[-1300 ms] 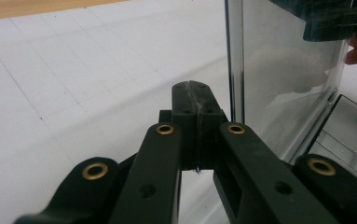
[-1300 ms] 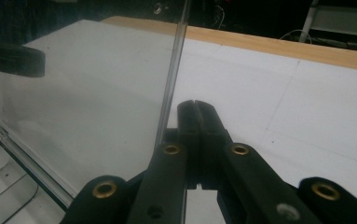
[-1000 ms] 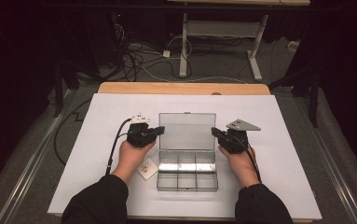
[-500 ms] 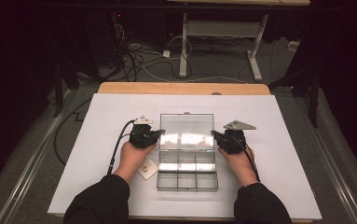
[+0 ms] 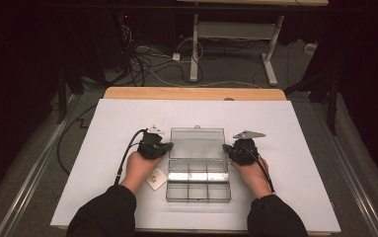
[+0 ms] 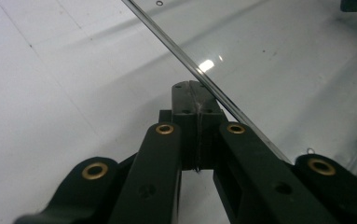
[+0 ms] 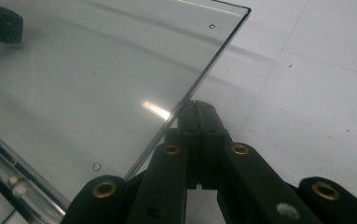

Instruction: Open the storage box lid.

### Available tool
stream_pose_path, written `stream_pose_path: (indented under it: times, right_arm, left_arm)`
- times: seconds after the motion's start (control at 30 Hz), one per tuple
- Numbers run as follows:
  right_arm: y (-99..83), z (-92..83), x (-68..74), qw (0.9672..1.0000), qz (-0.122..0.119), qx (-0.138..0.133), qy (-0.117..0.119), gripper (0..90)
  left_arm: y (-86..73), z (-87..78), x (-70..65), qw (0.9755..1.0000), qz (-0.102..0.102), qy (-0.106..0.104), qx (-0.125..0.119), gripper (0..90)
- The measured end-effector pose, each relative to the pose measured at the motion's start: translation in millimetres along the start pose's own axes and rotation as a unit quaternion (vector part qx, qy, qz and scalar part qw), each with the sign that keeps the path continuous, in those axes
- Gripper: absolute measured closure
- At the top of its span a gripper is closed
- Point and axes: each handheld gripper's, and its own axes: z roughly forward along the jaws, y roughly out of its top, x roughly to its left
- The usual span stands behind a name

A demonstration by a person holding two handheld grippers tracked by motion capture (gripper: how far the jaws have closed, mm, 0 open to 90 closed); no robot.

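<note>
Clear plastic organiser box [image 5: 198,178] sits centre of white table [image 5: 107,118], near the person; compartments toward near edge, lid [image 5: 197,143] hinged open toward far side. Lid lies lower and flatter than a second ago, both hands having shifted slightly nearer with it.

Left gripper [image 5: 163,148]: jaws pressed together, tips against lid's left edge [image 6: 199,74], nothing pinched.

Small white card [image 5: 157,178] lies just left of box.

Right gripper [image 5: 227,150]: jaws pressed together, tips touching lid's right edge [image 7: 190,93].

Judgement: lid being steered by pushing, not gripping; opening likely almost done.
</note>
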Motion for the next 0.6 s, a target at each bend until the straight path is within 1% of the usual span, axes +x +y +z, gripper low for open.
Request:
stream_pose_path:
  times: [0.1,0.3,0.37,0.47,0.57,0.6]
  right_arm:
    - [-1.4,0.5,0.1,0.9999,-0.002,0.011,-0.001,90.0]
    - [-3.4,-1.8,0.3,0.9997,-0.003,0.022,-0.005,90.0]
    - [-4.3,-3.0,0.1,0.9997,0.001,0.023,-0.005,90.0]
    - [-7.2,-5.9,-0.8,0.9998,0.003,0.020,-0.005,90.0]
    - [-11.8,-11.0,-1.9,0.9999,0.007,0.013,-0.004,90.0]
    - [-13.5,-13.4,-2.1,0.9999,0.008,0.010,-0.003,90.0]
  left_arm:
    - [-1.1,0.3,-0.6,0.9999,0.006,0.004,0.012,87.7]
    - [-4.5,-3.9,0.0,0.9998,0.006,0.004,0.016,87.7]
    - [-7.7,-5.9,0.6,0.9999,0.000,0.004,0.011,87.6]
    - [-13.4,-10.8,2.3,1.0000,-0.003,0.002,0.005,87.7]
    - [-19.2,-18.3,2.8,1.0000,-0.006,0.001,-0.008,87.7]
    - [-20.9,-21.4,2.7,0.9999,-0.004,0.000,-0.013,87.7]
